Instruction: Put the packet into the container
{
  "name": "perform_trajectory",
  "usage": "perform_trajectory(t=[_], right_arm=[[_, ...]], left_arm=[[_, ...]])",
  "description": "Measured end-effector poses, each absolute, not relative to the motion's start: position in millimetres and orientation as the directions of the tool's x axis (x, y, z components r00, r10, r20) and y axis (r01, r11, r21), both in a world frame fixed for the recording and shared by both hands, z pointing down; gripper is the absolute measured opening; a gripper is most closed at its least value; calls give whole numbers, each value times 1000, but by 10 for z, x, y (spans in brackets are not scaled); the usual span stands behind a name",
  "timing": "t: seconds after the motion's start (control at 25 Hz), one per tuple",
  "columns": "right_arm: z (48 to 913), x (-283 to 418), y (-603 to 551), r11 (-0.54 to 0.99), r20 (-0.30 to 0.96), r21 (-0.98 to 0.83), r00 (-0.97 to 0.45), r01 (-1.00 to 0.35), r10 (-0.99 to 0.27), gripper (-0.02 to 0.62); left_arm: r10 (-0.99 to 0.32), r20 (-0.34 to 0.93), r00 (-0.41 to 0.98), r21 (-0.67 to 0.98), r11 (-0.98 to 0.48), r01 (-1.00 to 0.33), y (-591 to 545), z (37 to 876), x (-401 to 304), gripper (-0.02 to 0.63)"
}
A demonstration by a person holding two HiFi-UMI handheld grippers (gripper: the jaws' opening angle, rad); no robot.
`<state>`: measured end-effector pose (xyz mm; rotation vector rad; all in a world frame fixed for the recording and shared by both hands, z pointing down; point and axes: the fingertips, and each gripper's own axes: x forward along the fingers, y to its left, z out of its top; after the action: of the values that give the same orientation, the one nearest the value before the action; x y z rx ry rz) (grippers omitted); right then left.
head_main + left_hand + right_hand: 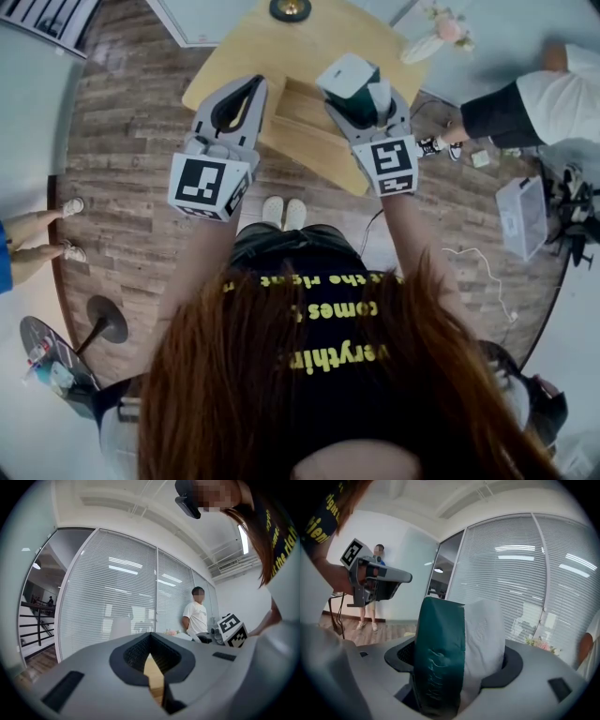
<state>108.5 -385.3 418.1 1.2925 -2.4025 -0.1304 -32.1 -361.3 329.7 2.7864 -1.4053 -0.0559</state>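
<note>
A dark green and white packet [349,77] sticks up between the fingers of my right gripper [361,94], which is shut on it. In the right gripper view the packet [438,653] fills the jaws and hides the fingertips. My left gripper [251,89] is held up beside it, shut, with nothing in it; its tips meet around a teardrop gap. Through that gap the left gripper view shows only a sliver of pale wood [153,667]. Both grippers hang high above a light wooden table [244,47]. A wooden box-like piece [305,117] lies on its near side; I cannot tell whether it is open.
A dark round object [291,9] and pink flowers [448,26] sit at the table's far side. A person in a white shirt [553,98] stands at the right, and someone's feet [67,230] at the left. A white box [520,216] and cables lie on the floor.
</note>
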Motion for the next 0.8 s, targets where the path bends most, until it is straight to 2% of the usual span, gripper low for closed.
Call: perform_trajectory(t=[0.44,0.8], right_arm=[[4846,838,-3958,764,632,245,-499,-597,-593,385],[5567,698,-3981,894,843,148,-418,-424,-338,385]], left_arm=[[-806,-29,591,26,-592,-806,-3614,3266,-318,-3],[-812,-23,583,37,-583,-812,-3625,3271,-370,-3]])
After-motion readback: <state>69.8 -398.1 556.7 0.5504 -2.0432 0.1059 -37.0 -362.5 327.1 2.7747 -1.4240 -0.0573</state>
